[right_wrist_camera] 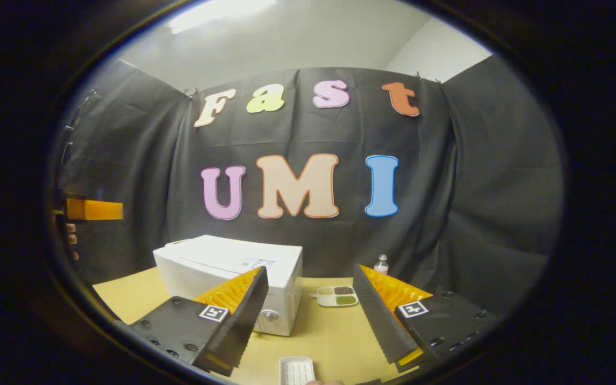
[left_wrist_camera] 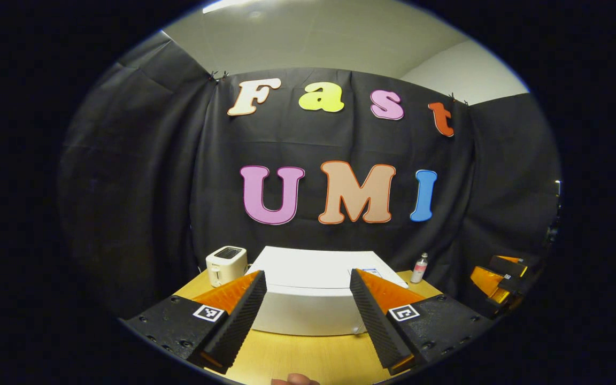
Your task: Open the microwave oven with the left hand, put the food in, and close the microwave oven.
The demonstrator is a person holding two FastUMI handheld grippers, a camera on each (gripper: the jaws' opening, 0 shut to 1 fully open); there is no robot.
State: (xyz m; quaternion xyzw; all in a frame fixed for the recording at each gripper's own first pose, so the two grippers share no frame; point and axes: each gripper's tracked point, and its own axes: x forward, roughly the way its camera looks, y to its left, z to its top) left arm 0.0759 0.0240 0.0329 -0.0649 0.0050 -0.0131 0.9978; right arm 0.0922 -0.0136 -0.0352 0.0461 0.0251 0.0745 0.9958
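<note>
A white microwave [left_wrist_camera: 308, 305] stands on the wooden table with its door closed. In the left gripper view my left gripper [left_wrist_camera: 307, 272] is open and empty, held in front of and a little above the microwave. From the right gripper view the microwave [right_wrist_camera: 222, 264] is at the left, with a round knob [right_wrist_camera: 269, 315] on its front. A small divided dish of food [right_wrist_camera: 337, 295] lies on the table to its right. My right gripper [right_wrist_camera: 309, 269] is open and empty, well short of the dish. The left gripper [right_wrist_camera: 91, 209] shows at the far left, held by a hand [right_wrist_camera: 71, 235].
A white toaster [left_wrist_camera: 226, 264] stands left of the microwave and a small bottle [left_wrist_camera: 419, 267] behind it to the right. The right gripper [left_wrist_camera: 500, 280] shows at the far right. A white ribbed tray [right_wrist_camera: 296, 370] lies near the table's front edge.
</note>
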